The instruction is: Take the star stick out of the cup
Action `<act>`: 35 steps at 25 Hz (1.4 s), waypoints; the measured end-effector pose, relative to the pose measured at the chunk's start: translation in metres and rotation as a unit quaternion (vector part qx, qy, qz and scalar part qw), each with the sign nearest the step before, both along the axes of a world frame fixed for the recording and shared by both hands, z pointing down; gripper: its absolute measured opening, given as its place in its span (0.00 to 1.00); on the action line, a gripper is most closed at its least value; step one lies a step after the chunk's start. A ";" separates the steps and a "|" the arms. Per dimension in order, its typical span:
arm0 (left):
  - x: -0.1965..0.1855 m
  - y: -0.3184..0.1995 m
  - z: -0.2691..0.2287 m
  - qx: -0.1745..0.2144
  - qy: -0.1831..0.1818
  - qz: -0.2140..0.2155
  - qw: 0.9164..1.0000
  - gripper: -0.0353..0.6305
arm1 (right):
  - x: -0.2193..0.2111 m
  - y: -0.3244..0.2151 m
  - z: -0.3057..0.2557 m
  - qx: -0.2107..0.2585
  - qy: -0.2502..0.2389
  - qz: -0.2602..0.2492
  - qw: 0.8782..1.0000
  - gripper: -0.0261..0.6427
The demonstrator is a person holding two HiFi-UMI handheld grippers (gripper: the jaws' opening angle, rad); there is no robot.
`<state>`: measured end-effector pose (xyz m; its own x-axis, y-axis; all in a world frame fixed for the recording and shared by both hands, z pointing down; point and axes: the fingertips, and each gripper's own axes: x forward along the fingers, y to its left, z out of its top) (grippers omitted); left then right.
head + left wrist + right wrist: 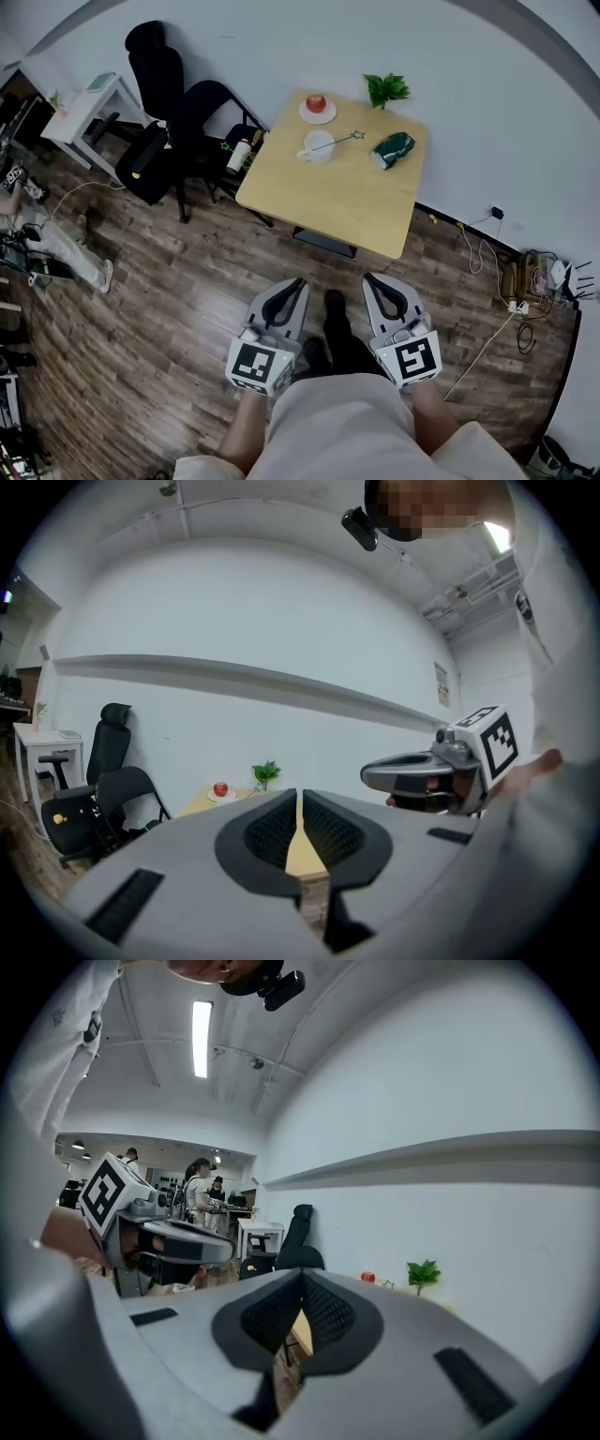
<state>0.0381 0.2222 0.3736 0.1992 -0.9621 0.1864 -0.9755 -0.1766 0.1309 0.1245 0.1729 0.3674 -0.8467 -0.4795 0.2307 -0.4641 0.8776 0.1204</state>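
Note:
A white cup [317, 148] stands on the far half of the light wooden table [361, 202]. In it leans the thin star stick [339, 141], its star end pointing right. Both grippers hang well short of the table, over the wood floor in front of the person's legs. My left gripper [296, 283] and my right gripper [371, 279] are side by side, each shut with nothing between its fingers. In the left gripper view the pads [281, 825] meet at their tips. Those in the right gripper view [319, 1309] meet the same way. The cup is hidden in both gripper views.
On the table there are also a red apple on a plate [316, 103], a small green plant [386, 89] and a green bag [392, 148]. Black chairs [159, 75] and a white side table [89, 103] stand to the left. Cables [520, 281] lie by the wall at right.

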 end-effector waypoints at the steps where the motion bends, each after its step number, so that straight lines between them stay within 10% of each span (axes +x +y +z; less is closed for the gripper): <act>1: -0.004 -0.006 0.000 -0.001 -0.002 -0.002 1.000 0.08 | -0.004 -0.006 0.000 -0.001 -0.002 -0.002 1.000 0.04; 35: -0.026 -0.184 0.006 -0.035 -0.041 -0.045 0.998 0.13 | -0.052 -0.195 0.007 -0.024 -0.036 -0.081 0.996 0.17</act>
<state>0.0124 0.0382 0.3791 0.0934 -0.9597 0.2651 -0.9950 -0.0803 0.0597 0.0727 -0.0222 0.3744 -0.9268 -0.3258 0.1865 -0.3228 0.9453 0.0473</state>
